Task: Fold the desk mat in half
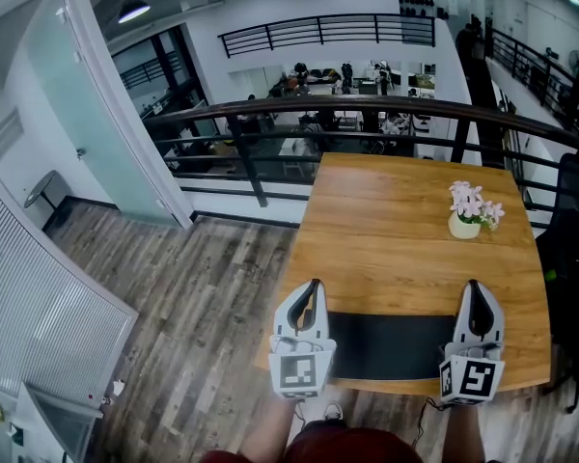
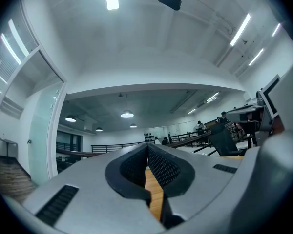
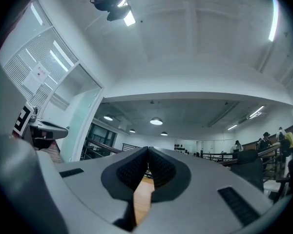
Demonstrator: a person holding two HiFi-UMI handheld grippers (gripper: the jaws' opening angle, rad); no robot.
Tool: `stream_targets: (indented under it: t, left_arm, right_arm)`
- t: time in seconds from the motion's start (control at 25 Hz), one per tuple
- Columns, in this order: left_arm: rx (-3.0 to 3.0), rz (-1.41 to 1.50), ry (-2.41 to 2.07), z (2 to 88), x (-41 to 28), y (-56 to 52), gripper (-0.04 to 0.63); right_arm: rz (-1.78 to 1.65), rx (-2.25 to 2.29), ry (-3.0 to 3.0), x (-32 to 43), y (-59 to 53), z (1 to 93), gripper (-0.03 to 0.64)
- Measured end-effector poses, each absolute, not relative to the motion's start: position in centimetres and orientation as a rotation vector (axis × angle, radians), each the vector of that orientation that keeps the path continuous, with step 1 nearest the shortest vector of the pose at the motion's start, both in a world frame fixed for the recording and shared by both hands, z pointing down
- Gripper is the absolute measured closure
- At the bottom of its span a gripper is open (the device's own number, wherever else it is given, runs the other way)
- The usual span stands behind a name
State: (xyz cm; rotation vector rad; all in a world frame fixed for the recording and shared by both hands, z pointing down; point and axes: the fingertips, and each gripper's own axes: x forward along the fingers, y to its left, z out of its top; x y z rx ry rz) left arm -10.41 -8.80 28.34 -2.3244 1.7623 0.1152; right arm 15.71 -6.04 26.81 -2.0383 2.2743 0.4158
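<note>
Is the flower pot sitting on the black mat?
No, the flower pot stands on the bare wooden table, well apart from the black mat at the near edge.

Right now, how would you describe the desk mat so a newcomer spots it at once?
Start at the wooden table by the railing. Along its near edge, between the left tool and the right tool, lies the desk mat. It is flat, black and rectangular, unlike the pot of pink flowers at the far right.
</note>
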Motion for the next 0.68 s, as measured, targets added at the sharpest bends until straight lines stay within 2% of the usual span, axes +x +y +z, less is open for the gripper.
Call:
stream_targets:
  t: [0.68]
  left_arm:
    - [-2.324, 0.133, 1.757, 28.2, -9.9, -7.7, 0.575]
  right_arm:
    - [0.419, -2.038, 2.287, 16.7, -5.1, 27.1, 0.606]
